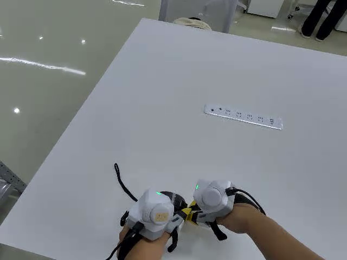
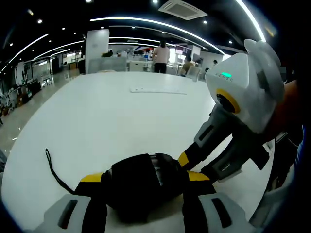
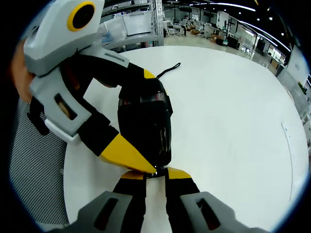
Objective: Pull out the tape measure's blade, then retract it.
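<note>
A black tape measure (image 1: 172,198) lies on the white table near its front edge. My left gripper (image 2: 144,177) is shut on its body (image 2: 141,187), with a yellow-tipped finger (image 2: 92,177) on each side. A thin black strap (image 2: 53,170) trails off the case to the left. My right gripper (image 3: 155,174) comes in from the other side with its yellow fingertips (image 3: 177,173) pinched together on the blade's end at the mouth of the case (image 3: 146,121). No length of blade shows. In the head view the left gripper (image 1: 172,209) and the right gripper (image 1: 190,212) meet tip to tip.
A white power strip (image 1: 243,116) lies flat further back on the table (image 1: 190,70). The table's left edge runs diagonally over a shiny floor. A person's legs (image 1: 324,19) stand beyond the far right corner.
</note>
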### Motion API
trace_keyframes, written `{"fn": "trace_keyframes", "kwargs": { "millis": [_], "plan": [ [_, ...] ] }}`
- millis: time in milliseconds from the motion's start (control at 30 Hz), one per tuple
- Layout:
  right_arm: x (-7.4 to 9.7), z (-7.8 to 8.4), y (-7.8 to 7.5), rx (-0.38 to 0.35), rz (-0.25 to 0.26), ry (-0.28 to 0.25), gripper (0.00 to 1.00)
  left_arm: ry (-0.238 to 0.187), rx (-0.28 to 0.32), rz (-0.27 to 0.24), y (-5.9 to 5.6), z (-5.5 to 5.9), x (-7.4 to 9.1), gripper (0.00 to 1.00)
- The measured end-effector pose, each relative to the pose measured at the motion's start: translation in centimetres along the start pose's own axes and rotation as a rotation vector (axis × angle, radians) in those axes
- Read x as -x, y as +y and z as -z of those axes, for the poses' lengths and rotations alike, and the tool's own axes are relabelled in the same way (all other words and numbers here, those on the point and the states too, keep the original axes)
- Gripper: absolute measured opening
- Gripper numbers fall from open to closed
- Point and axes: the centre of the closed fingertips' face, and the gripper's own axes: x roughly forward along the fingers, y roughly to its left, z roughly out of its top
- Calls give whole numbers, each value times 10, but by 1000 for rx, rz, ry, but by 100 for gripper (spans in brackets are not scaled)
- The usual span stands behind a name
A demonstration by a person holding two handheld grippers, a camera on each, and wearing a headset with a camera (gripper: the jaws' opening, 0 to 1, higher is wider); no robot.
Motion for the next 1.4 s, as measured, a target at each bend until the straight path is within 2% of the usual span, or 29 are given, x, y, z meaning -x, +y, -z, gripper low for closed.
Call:
{"fn": "trace_keyframes", "kwargs": {
  "millis": [100,133,233,300,400,533,767,800,833,867,900,933,967,1000,1033,1100,1133,1167,1200,1233,1333,1400],
  "plan": [
    [1,-1,1,18,-5,-9,14,-1,-2,5,0,0,0,59],
    [0,0,1,44,-11,-14,14,0,-3,5,0,0,0,59],
    [0,-1,1,47,-32,-21,15,2,-4,5,0,0,0,59],
    [0,-2,2,82,-40,-18,15,3,-6,6,0,0,0,59],
    [-1,-2,2,92,-49,-9,15,2,-4,7,0,0,-1,60],
    [0,-3,2,85,-63,-10,15,6,-2,12,0,0,0,60],
    [0,-2,3,71,-57,2,16,2,7,27,0,0,0,61],
    [-1,-2,3,70,-48,3,17,3,4,31,-1,1,0,61],
    [1,-3,-4,71,6,5,23,4,-13,44,-2,1,1,61],
    [2,-3,-8,56,32,3,27,6,-21,53,-2,1,1,61],
    [3,-2,-10,49,52,4,30,21,-49,66,-2,3,2,61],
    [4,-2,-12,51,71,-4,34,17,-82,72,-1,1,4,61],
    [7,-1,-11,55,86,-10,37,-21,-95,108,-5,-6,6,61],
    [8,-4,-10,31,85,-47,41,-34,-90,157,-10,-8,8,62],
    [11,-6,-12,-1,101,-79,49,-41,-81,170,-9,-10,10,66],
    [21,-1,-21,-21,157,-89,57,-43,-116,176,-2,-13,14,73],
    [26,0,-23,-32,178,-99,59,-56,-121,200,-2,-17,16,78],
    [34,0,-25,-58,198,-132,61,-67,-129,233,-2,-21,20,81],
    [41,3,-25,-87,206,-149,63,-81,-154,265,-1,-24,24,84],
    [47,6,-26,-110,222,-163,66,-91,-159,277,2,-27,27,87],
    [68,20,-23,-178,258,-210,75,-99,-143,299,17,-29,37,93],
    [82,36,-19,-215,294,-231,79,-126,-122,321,26,-32,44,98]
  ]
}}
